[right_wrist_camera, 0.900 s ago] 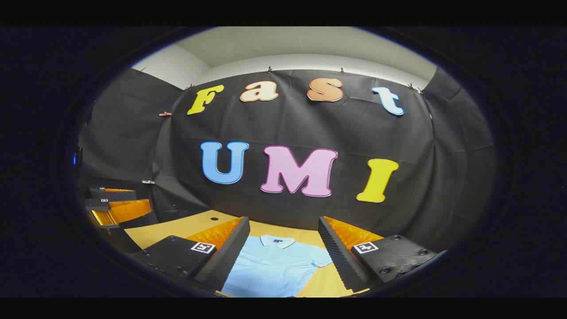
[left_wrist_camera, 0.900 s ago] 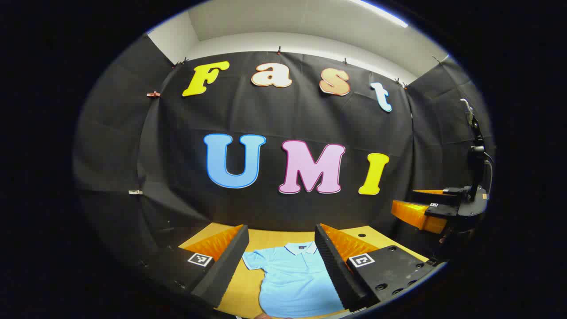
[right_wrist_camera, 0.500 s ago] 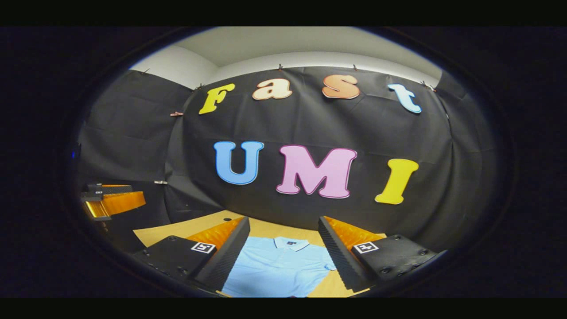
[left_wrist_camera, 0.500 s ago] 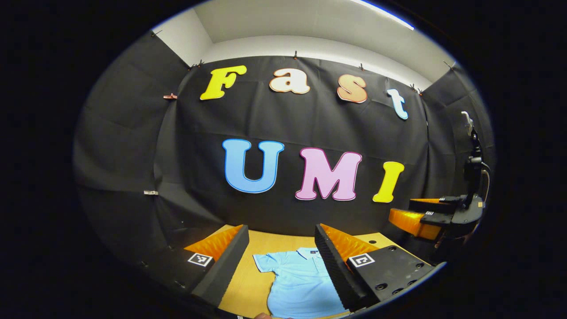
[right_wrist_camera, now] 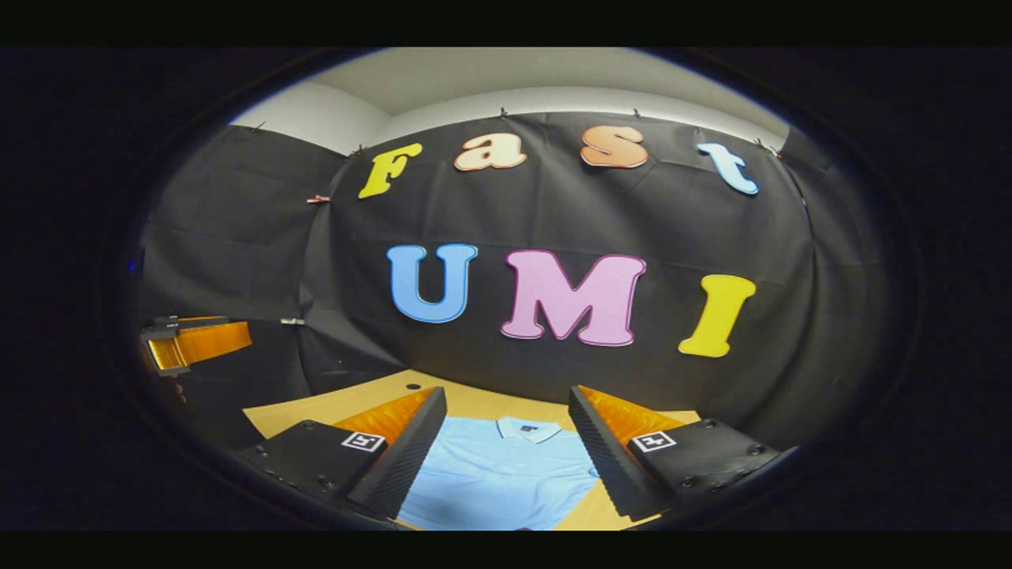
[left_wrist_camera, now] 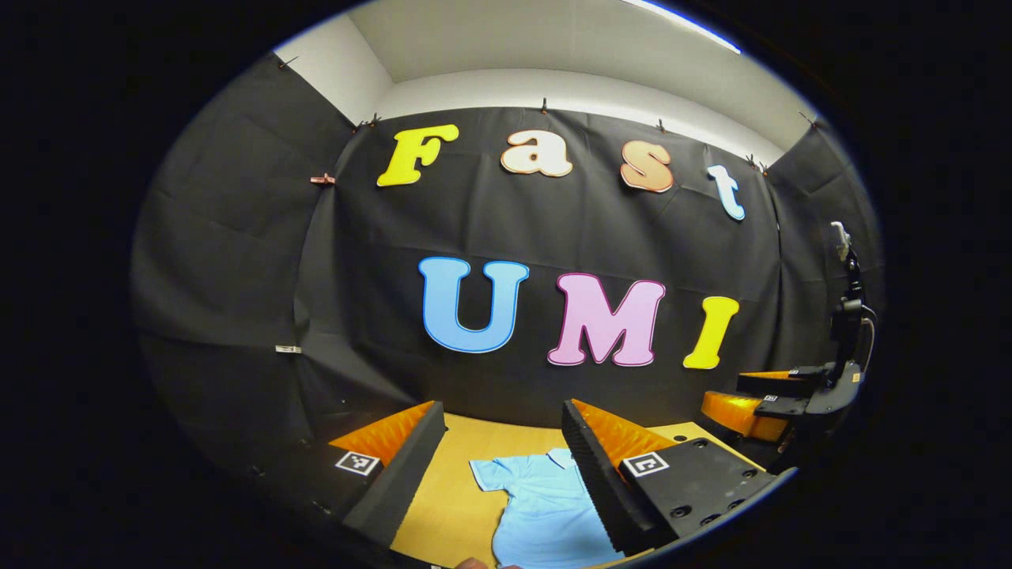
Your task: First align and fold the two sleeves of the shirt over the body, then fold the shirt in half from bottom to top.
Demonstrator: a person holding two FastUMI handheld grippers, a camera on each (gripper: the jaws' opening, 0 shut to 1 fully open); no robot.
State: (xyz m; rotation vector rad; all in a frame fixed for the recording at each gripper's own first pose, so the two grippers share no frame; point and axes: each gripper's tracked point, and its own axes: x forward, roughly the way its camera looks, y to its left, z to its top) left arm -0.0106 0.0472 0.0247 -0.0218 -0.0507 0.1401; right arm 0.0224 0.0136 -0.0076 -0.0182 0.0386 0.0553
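From my left gripper (left_wrist_camera: 502,458), jaws held wide and empty, the shirt (left_wrist_camera: 545,510) lies ahead and below, flat on the table (left_wrist_camera: 451,506), collar away from me and hem toward me, so its long axis runs along my line of sight. Its near sleeve (left_wrist_camera: 492,472) sticks out leftward between my fingers; the right finger hides the rest of the body. Off to the right, the other gripper (left_wrist_camera: 779,391) hangs well above the table.

From my right gripper (right_wrist_camera: 506,438), also wide and empty, the shirt (right_wrist_camera: 498,482) sits centred between the fingers, collar (right_wrist_camera: 528,429) far. I judge each gripper nearer its own side's sleeve. Nothing stands between them and the cloth.
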